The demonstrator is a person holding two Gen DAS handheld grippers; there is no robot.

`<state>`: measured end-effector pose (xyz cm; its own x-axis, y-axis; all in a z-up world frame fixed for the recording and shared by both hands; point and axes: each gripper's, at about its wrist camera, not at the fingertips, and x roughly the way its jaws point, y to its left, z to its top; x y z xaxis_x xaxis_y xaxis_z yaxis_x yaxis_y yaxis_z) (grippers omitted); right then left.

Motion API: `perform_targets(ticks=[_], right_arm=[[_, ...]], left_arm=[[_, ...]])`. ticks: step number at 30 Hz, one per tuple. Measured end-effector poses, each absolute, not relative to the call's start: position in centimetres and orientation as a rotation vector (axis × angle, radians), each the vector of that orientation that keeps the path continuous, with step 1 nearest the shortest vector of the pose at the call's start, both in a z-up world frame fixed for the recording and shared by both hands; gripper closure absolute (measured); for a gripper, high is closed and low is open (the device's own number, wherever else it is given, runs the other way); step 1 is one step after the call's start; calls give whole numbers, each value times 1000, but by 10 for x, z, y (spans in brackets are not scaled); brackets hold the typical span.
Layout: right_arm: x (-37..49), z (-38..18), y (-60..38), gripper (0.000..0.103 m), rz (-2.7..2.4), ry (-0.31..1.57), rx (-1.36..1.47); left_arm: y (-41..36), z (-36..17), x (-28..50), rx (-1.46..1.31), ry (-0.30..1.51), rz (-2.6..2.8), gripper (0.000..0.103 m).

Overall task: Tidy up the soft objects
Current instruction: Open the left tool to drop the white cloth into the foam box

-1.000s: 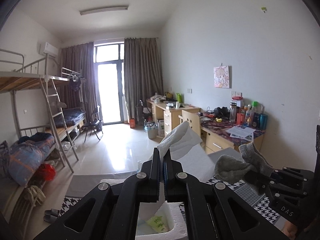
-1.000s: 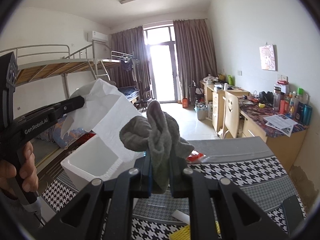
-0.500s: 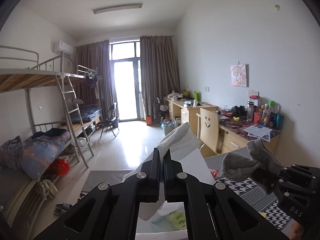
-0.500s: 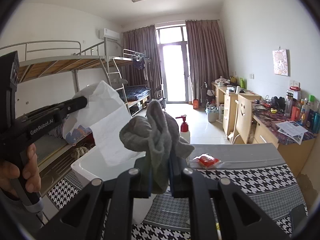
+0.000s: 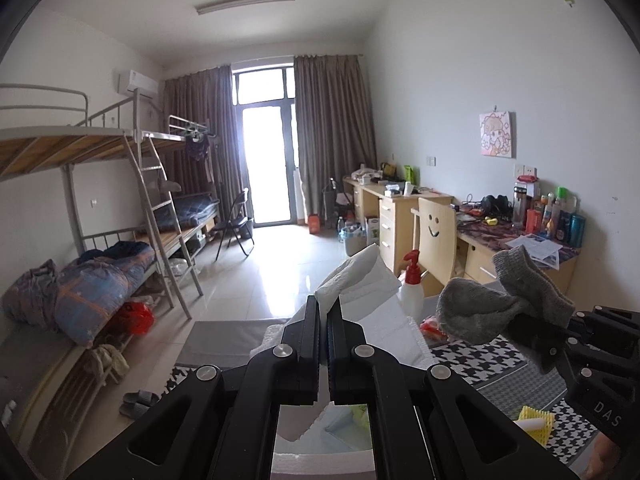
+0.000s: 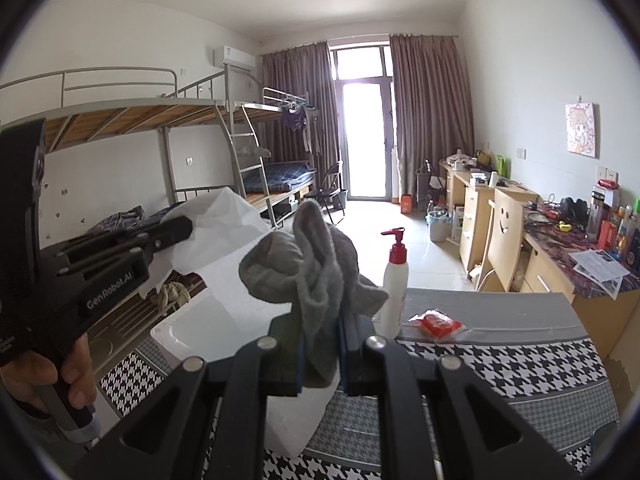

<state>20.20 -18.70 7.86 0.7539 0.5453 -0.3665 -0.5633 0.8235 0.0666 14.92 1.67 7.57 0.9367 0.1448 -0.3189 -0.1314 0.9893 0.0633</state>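
Note:
My left gripper (image 5: 324, 308) is shut on a white paper towel (image 5: 360, 276) that stands up past its tips and hangs down behind them. It hovers over a white foam box (image 5: 320, 460) with a yellow-green item (image 5: 360, 414) inside. My right gripper (image 6: 320, 320) is shut on a bunched grey sock (image 6: 308, 260), held in the air over the box's near corner. In the right wrist view the left gripper (image 6: 184, 228) holds the paper towel (image 6: 224, 232) to the left of the sock. From the left wrist view, the sock (image 5: 480, 312) and right gripper (image 5: 532, 328) sit to the right.
The box (image 6: 168, 332) rests on a table with a houndstooth cloth (image 6: 500, 360). A white pump bottle with a red top (image 6: 394, 284) and a red packet (image 6: 438, 324) lie beyond the box. A yellow mesh item (image 5: 536, 416) lies near the right gripper. A hand (image 6: 48, 372) grips the left handle.
Both grippers have drifted sideways over the table, loads still clamped. The left one has dipped a little towards the box. The pump bottle has come into view behind the box.

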Motion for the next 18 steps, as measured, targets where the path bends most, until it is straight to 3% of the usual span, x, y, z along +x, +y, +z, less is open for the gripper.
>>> perform_targets(ticks=[13,15,17,18], right_arm=[[211,75,-171,87,623,416,-64],[211,74,-170,87,627,419,-65],[212,73,-169,87,628,423,-68],[213,73,-168,87,628,426,-68]], left_arm=[[27,59,158,21,397,158,99],[29,56,159,27,416,157,89],[31,53,160,19,429,147,46],[32,52,159,11,427,150,37]])
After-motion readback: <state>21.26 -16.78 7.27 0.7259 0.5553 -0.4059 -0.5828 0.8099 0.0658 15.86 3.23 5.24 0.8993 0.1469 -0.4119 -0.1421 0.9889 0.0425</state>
